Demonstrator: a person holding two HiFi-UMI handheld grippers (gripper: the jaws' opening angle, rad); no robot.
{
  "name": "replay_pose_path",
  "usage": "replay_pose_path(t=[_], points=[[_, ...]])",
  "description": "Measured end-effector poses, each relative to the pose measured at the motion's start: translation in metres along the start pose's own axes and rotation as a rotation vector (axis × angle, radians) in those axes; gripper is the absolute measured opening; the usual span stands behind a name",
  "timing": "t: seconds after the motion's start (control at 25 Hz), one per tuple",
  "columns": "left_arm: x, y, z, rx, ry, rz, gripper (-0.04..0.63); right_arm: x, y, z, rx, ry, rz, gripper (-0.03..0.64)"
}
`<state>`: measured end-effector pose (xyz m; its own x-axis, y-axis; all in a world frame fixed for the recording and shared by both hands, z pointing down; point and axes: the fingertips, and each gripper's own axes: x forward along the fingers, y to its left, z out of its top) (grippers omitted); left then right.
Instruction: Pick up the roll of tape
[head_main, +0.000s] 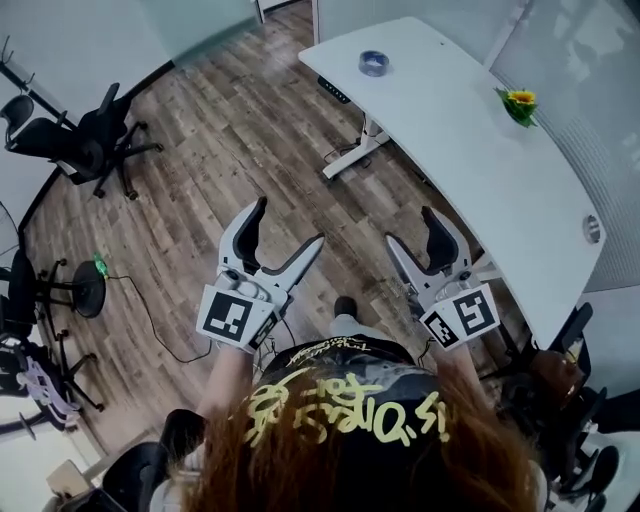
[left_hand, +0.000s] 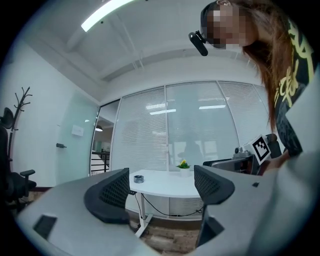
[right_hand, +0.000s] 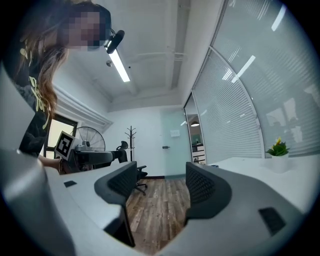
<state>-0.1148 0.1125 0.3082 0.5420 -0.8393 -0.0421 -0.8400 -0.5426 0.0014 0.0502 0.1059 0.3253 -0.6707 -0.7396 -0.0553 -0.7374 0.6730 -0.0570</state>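
Seen from the head camera, the person's long hair (head_main: 360, 450) filled the bottom edge at six o'clock. Just ahead, two hand-held grippers pointed level over the wood floor (head_main: 230, 150). The left gripper (head_main: 290, 225) sat at about seven o'clock from picture centre, and the right gripper (head_main: 410, 228) at about five o'clock. Each carried a cube with square markers.

The left gripper's own view (left_hand: 162, 185) showed its jaws standing wide apart with nothing between them. The right gripper's own view (right_hand: 161, 184) showed the same: jaws wide, only floor beyond them.

Farther off, a curved white table (head_main: 470, 140) ran from twelve o'clock round to four o'clock. The roll of tape (head_main: 373, 63) lay flat on the table's far end at about one o'clock, well apart from both grippers. In the left gripper view the roll of tape (left_hand: 138, 178) appeared small, beyond the gap between the jaws.

A potted yellow flower (head_main: 520, 103) stood on the table at two o'clock, near the glass wall. Black office chairs (head_main: 90, 140) stood at ten o'clock.
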Motion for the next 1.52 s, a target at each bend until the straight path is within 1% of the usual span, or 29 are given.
replay_pose_path(t=[0.28,0.44,0.72,0.92,1.0,1.16,1.36,1.52], points=[[0.053,0.002,-0.003,0.01,0.01,0.029,0.4,0.018,-0.057,0.002,0.02,-0.011,0.028,0.29],[0.069,0.006,-0.005,0.027,0.023,0.051,0.4,0.03,-0.074,-0.002,0.044,-0.021,0.049,0.289],[0.08,0.019,-0.012,0.006,0.028,0.054,0.4,0.049,-0.078,-0.005,0.052,-0.024,0.076,0.29],[0.095,0.018,-0.015,0.0,0.038,0.01,0.4,0.053,-0.085,-0.003,0.049,-0.02,0.06,0.29],[0.102,0.019,-0.012,0.005,0.027,0.001,0.4,0.055,-0.089,0.0,0.048,-0.026,0.054,0.288],[0.107,0.023,-0.008,0.011,0.012,0.01,0.4,0.06,-0.093,-0.001,0.059,-0.024,0.063,0.288],[0.109,0.033,-0.01,0.007,0.041,0.026,0.399,0.07,-0.092,0.002,0.047,-0.028,0.088,0.288],[0.115,0.035,-0.01,0.015,0.019,0.041,0.396,0.074,-0.095,-0.003,0.039,-0.018,0.11,0.288]])
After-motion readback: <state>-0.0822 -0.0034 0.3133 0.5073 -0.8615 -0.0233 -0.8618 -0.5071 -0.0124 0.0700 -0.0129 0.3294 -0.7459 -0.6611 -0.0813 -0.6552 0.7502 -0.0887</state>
